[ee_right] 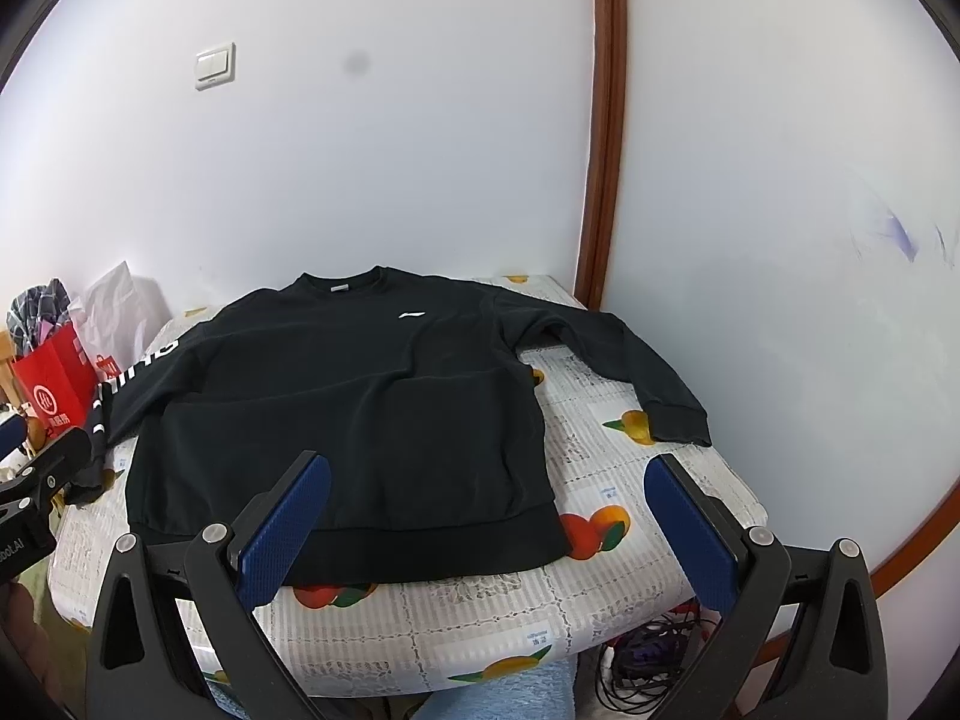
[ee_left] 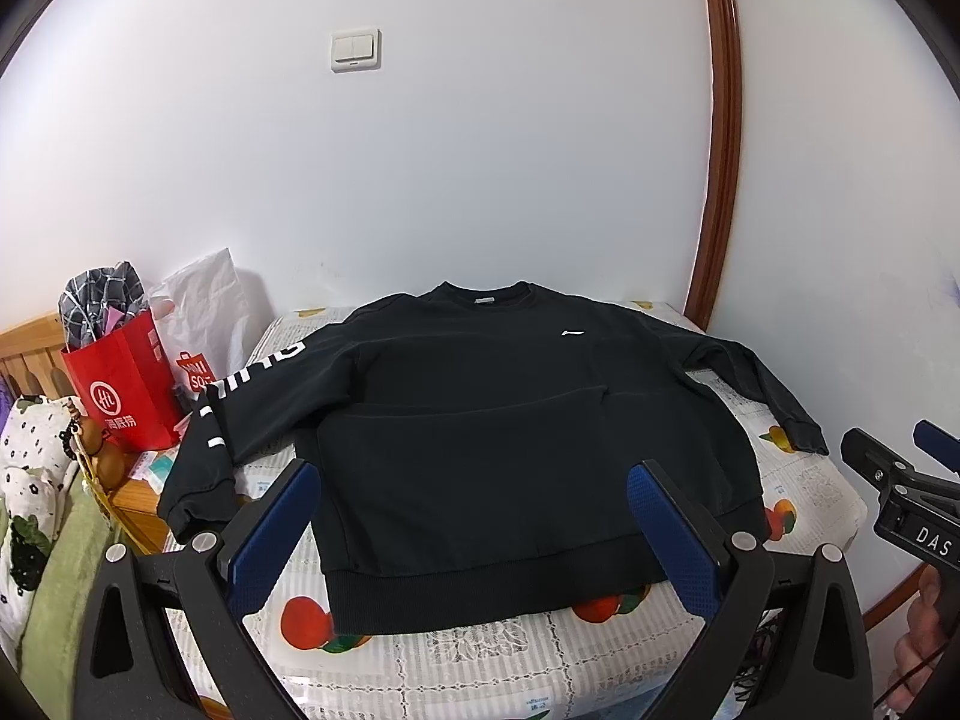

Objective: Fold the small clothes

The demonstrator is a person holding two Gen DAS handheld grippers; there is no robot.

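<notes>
Both hand-held grippers are wide open, holding nothing: left hand-held gripper (ee_left: 474, 531) above the hem, right hand-held gripper (ee_right: 489, 525) by the hem's right corner. The black sweatshirt (ee_left: 480, 420) lies flat on the fruit-print counter (ee_left: 480, 660), sleeves spread. Red bag (ee_left: 129, 384) around 9 o'clock.

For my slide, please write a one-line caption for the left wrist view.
Open left gripper above the hem of a black sweatshirt lying flat on a fruit-print table cover.
</notes>
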